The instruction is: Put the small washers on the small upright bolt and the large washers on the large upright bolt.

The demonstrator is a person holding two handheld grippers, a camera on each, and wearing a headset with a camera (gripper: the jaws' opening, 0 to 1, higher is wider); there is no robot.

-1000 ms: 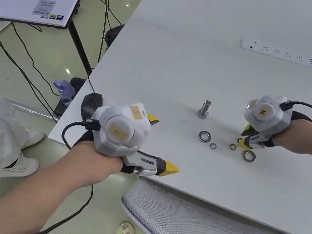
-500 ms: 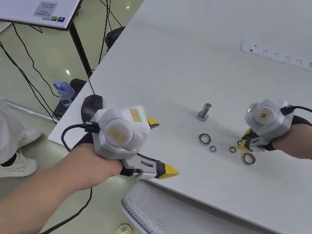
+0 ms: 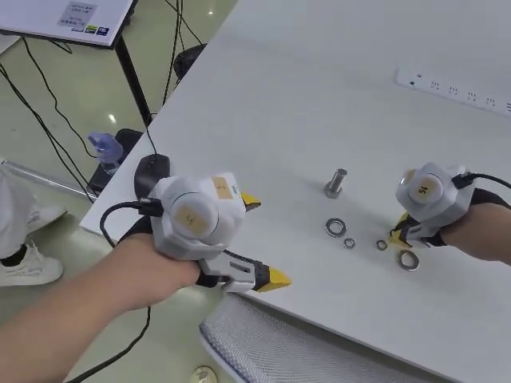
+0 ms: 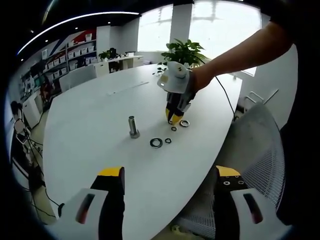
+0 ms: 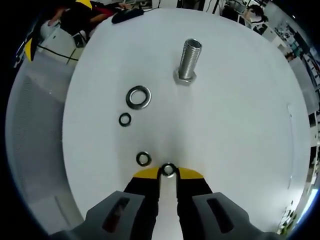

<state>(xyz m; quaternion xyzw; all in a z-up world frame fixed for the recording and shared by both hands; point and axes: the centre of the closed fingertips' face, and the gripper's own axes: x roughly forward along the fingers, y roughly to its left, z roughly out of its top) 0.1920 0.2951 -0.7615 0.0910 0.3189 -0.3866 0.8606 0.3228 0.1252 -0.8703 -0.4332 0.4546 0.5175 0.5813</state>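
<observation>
The left gripper (image 3: pixel 263 239) hangs over the near edge of the table (image 3: pixel 319 96), its jaws wide apart with nothing between them. To its right the upright bolt (image 3: pixel 336 183) stands bare on the tabletop. Just on the person's side of the bolt lie a large washer (image 3: pixel 330 227), a loose small washer (image 3: pixel 349 242) and, farther right, another small washer (image 3: pixel 382 245). The right gripper (image 5: pixel 169 175) points down at the tabletop, jaws nearly together and pinching a small washer (image 5: pixel 165 169) at their tips. A second large washer (image 3: pixel 409 259) lies just beside it.
</observation>
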